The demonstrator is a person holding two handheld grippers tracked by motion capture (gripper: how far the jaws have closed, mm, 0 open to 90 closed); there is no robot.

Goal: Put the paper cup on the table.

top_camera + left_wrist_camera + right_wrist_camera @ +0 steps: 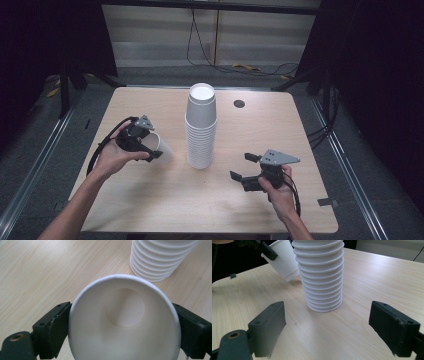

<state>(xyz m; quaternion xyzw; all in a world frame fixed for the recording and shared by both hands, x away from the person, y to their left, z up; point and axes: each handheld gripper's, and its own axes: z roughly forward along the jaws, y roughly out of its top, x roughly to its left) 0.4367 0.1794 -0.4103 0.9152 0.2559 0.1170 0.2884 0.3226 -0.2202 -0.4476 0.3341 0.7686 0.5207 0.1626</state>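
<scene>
A tall stack of white paper cups (201,127) stands upside down at the table's middle. To its left a single white paper cup (161,146) hangs tilted just above the wood, with my left gripper (152,145) shut on it. In the left gripper view the cup (125,320) shows its open mouth, both pads press on its rim, and the stack (160,260) rises just beyond it. My right gripper (241,166) stands open and empty at the front right. In the right gripper view its jaws are wide apart toward the stack (322,275), with the held cup (284,260) behind.
The light wooden table (150,200) has a small dark round hole (239,103) near its far edge, right of the stack. Black cables lie on the floor (250,67) beyond the table. Dark curtains flank both sides.
</scene>
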